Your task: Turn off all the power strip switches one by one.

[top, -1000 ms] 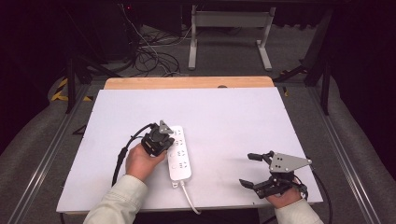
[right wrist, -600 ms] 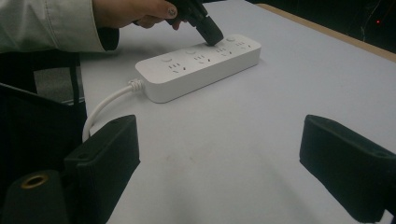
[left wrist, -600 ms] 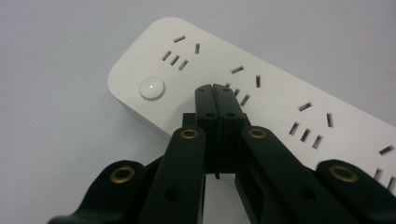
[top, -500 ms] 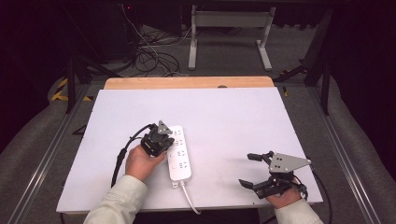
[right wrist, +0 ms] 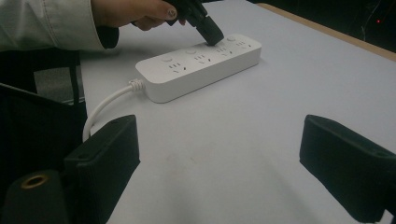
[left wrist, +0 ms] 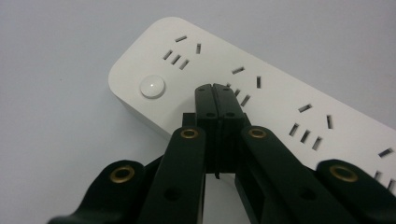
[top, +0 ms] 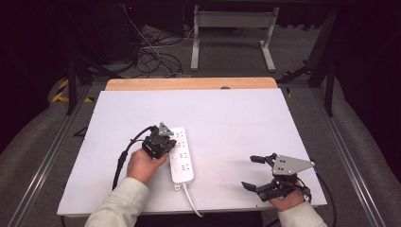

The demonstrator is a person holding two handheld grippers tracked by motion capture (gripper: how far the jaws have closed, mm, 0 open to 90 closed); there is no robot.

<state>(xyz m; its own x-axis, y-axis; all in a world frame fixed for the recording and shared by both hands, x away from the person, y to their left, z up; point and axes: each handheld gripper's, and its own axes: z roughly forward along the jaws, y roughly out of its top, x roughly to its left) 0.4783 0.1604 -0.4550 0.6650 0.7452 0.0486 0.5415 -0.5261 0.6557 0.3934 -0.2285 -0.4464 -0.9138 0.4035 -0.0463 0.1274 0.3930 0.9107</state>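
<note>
While the person's left hand [top: 142, 163] is bringing the left gripper [left wrist: 215, 88] down onto the white power strip [top: 180, 155], its fingers are pressed fully together, side by side, with nothing between them. With the fingers joined like this they are serving as one blunt tip, which suggests a poke or a press and not a grasp. In the left gripper view the tip is sitting over the strip's top face, among the socket slots just beside the round white button [left wrist: 152, 87]; whether it is actually touching the plastic I cannot tell, though in the right gripper view the dark tip seems to be meeting the surface.

The power strip is lying flat on the white worktop [top: 227, 118], a little left of centre and near the person's edge, with its long side running away from the person. Its white cord [top: 191, 203] is trailing off toward the near edge of the worktop. Lying flat and unheld, the strip is relying on its own weight to stay put under any push from above.

The right gripper [top: 265, 172] is resting low at the near right of the worktop, well apart from the strip, with its fingers spread wide and holding nothing. Judging by this, it is simply waiting out of the way, leaving the left side clear to work.
</note>
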